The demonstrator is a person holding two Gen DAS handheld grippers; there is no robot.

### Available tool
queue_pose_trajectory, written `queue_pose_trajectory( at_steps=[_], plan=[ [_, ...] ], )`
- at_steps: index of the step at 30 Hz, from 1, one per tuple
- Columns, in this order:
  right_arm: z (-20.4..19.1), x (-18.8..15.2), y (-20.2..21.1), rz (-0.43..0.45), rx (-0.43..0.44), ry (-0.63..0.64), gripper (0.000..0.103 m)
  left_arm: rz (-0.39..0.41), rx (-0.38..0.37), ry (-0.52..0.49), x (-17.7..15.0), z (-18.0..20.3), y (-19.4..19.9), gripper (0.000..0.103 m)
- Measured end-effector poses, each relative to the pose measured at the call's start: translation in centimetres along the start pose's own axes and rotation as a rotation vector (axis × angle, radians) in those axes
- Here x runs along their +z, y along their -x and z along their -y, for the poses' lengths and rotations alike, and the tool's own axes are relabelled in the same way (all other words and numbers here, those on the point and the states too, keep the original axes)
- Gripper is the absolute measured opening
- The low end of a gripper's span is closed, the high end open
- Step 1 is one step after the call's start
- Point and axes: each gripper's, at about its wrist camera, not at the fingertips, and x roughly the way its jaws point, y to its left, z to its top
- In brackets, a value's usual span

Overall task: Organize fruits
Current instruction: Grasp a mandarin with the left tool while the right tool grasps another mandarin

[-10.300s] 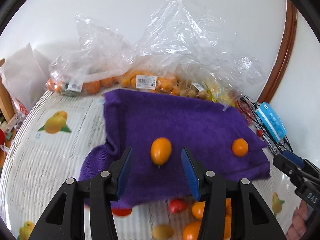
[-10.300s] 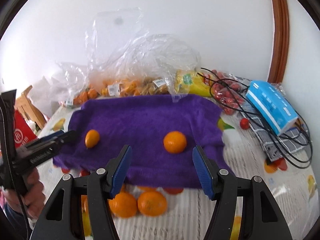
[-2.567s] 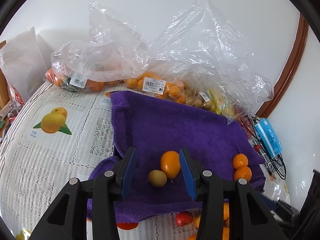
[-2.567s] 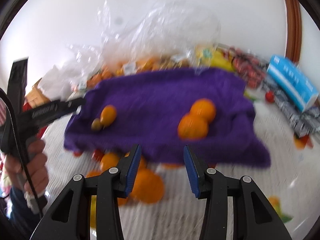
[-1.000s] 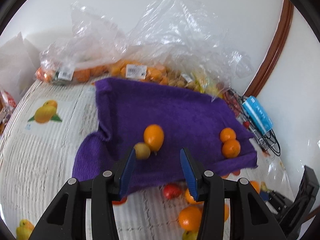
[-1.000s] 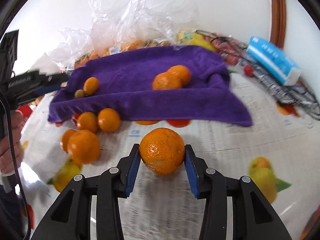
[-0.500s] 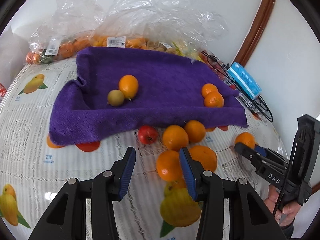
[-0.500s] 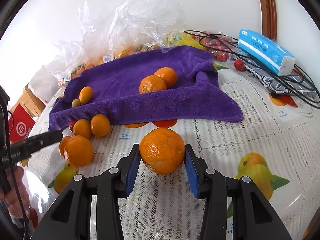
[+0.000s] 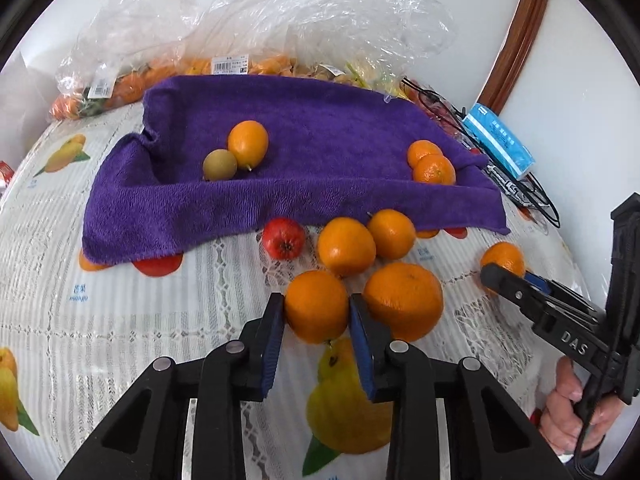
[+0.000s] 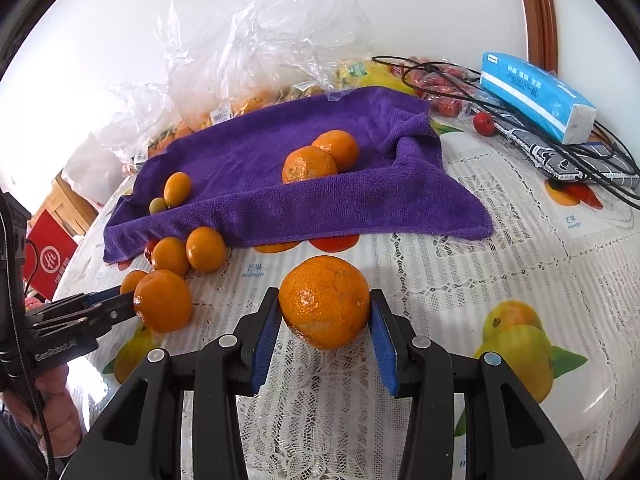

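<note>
Left fingers (image 9: 276, 320) closing on orange (image 9: 316, 306); right fingers (image 10: 266, 322) gripping mandarin (image 10: 325, 301).

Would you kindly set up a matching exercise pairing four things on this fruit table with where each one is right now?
Things:
1. wrinkled orange
2. green fruit
3. red fruit
4. tissue pack

Places:
A. on the tablecloth, just in front of the purple towel's edge
B. between the right gripper's pads
C. on the cables at the table's far right
D. on the purple towel, touching an oval orange fruit

Pairs: 1-B, 2-D, 3-A, 4-C
</note>
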Motion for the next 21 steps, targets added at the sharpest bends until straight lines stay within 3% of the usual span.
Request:
queue_pose_trajectory(
  at_steps=[8,21],
  plan=[
    [-0.1,-0.1,-0.1,-0.005,0.014,0.004,0.043,0.036,0.101,-0.045,-0.2,-0.7,0.1,0.03],
    [-0.3,-0.1,-0.5,-0.023,-0.002,0.019,0.044,0.043,0.072,-0.02,-0.2,-1.2,0.2,0.03]
  ],
)
